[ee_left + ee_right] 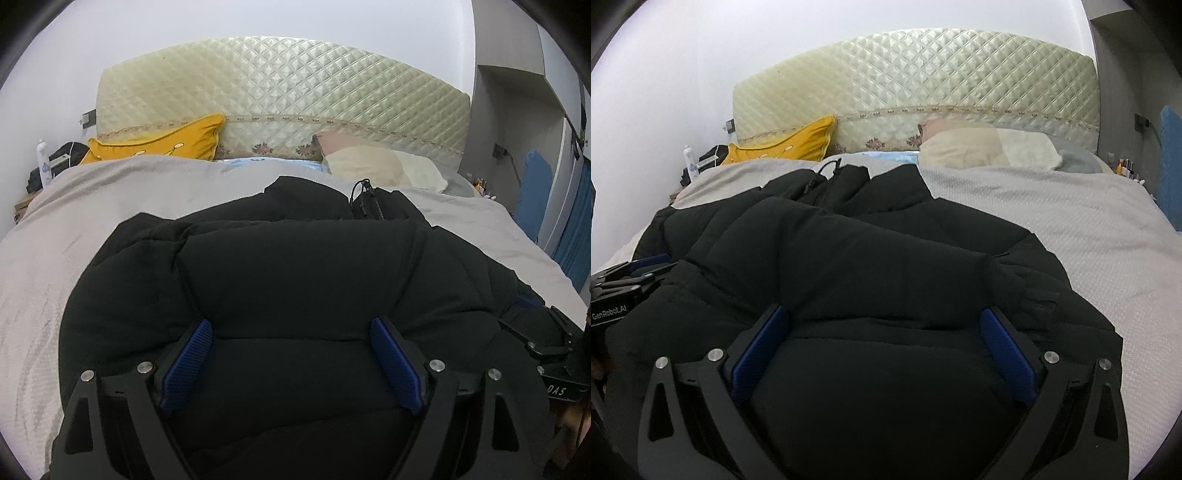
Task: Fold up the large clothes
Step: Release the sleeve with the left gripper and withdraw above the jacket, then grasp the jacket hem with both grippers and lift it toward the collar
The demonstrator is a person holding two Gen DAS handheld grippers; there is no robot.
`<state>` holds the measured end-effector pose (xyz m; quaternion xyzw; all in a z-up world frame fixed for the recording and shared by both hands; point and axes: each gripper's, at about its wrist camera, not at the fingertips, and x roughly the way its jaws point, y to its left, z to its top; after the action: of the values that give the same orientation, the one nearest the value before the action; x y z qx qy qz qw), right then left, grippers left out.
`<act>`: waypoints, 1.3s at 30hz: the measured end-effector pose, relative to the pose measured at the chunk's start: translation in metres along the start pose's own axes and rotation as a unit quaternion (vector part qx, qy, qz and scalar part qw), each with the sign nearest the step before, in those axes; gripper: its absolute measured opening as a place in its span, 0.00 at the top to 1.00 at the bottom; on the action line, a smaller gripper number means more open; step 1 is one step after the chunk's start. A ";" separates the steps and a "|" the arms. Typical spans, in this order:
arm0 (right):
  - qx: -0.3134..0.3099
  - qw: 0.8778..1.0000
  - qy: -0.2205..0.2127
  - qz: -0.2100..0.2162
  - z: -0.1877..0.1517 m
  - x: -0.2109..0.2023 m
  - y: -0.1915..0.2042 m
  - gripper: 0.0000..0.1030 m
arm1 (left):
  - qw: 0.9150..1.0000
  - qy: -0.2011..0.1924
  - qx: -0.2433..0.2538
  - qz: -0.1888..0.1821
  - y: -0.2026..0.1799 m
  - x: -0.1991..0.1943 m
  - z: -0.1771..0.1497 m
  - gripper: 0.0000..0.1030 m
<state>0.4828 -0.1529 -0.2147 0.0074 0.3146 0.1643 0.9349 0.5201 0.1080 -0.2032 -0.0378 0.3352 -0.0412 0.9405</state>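
Left wrist view shows your black puffer jacket heaped on the grey bedspread, so the likely trouble is slippery padding springing back, or a pinch catching one layer only. Both claws — left gripper and right gripper — stand wide open, pads resting against the jacket, clamping nothing.

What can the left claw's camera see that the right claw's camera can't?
Only the left camera shows the jacket's zipper and a blue curtain at the far right. Only the right camera shows a row of little bottles past the bed's far corner. Both show the black puffy jacket on the grey bedspread, the yellow pillow, the quilted headboard, and open claws, left claw and right claw.
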 end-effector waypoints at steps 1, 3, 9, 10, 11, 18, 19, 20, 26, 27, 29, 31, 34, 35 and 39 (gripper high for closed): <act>-0.001 1.000 0.001 -0.001 0.000 -0.001 0.001 0.00 | 1.000 0.000 -0.001 -0.002 0.000 0.000 -0.001 0.15; -0.005 1.000 0.004 -0.006 -0.001 -0.004 0.004 0.00 | 1.000 0.003 -0.001 -0.003 0.000 -0.002 -0.002 0.15; -0.006 1.000 0.014 -0.004 0.010 -0.041 0.011 0.01 | 0.999 0.035 -0.006 0.007 -0.001 -0.025 0.006 0.15; -0.005 1.000 0.009 -0.001 0.013 -0.052 0.012 0.01 | 0.999 0.040 -0.015 0.009 0.000 -0.033 0.008 0.15; -0.005 1.000 0.005 0.000 0.015 -0.060 0.013 0.01 | 0.999 0.041 -0.020 0.013 0.000 -0.043 0.009 0.15; -0.011 1.000 -0.023 0.007 0.032 -0.152 0.028 0.01 | 1.000 0.011 -0.016 0.012 -0.015 -0.133 0.019 0.15; -0.010 1.000 -0.027 0.008 0.034 -0.165 0.029 0.01 | 1.000 0.004 -0.013 0.011 -0.019 -0.151 0.022 0.15; -0.010 0.999 -0.031 0.007 0.035 -0.180 0.031 0.01 | 1.000 0.001 -0.011 0.012 -0.023 -0.164 0.025 0.15; -0.001 0.998 -0.058 0.009 0.028 -0.274 0.038 0.01 | 0.999 -0.033 -0.003 -0.003 -0.047 -0.272 0.017 0.15; 0.001 0.998 -0.059 0.010 0.024 -0.286 0.039 0.01 | 0.999 -0.035 -0.005 -0.006 -0.048 -0.283 0.014 0.15; 0.003 0.998 -0.064 0.013 0.011 -0.313 0.041 0.01 | 0.999 -0.041 0.001 -0.010 -0.055 -0.315 -0.001 0.15; 0.002 0.998 -0.058 0.011 -0.005 -0.336 0.043 0.01 | 0.999 -0.046 0.010 -0.008 -0.061 -0.345 -0.020 0.15; 0.006 0.999 -0.049 0.009 -0.030 -0.367 0.042 0.01 | 0.999 -0.045 0.008 -0.021 -0.063 -0.377 -0.047 0.15; 0.006 0.999 -0.042 0.011 -0.037 -0.374 0.040 0.01 | 0.999 -0.044 0.004 -0.027 -0.063 -0.385 -0.056 0.15; 0.023 1.000 -0.013 0.012 -0.056 -0.393 0.023 0.00 | 0.998 -0.022 -0.009 -0.060 -0.056 -0.401 -0.091 0.15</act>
<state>0.1486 -0.2583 -0.0267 0.0348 0.3058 0.1679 0.9365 0.1497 0.0902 -0.0163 -0.0674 0.3121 -0.0939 0.9430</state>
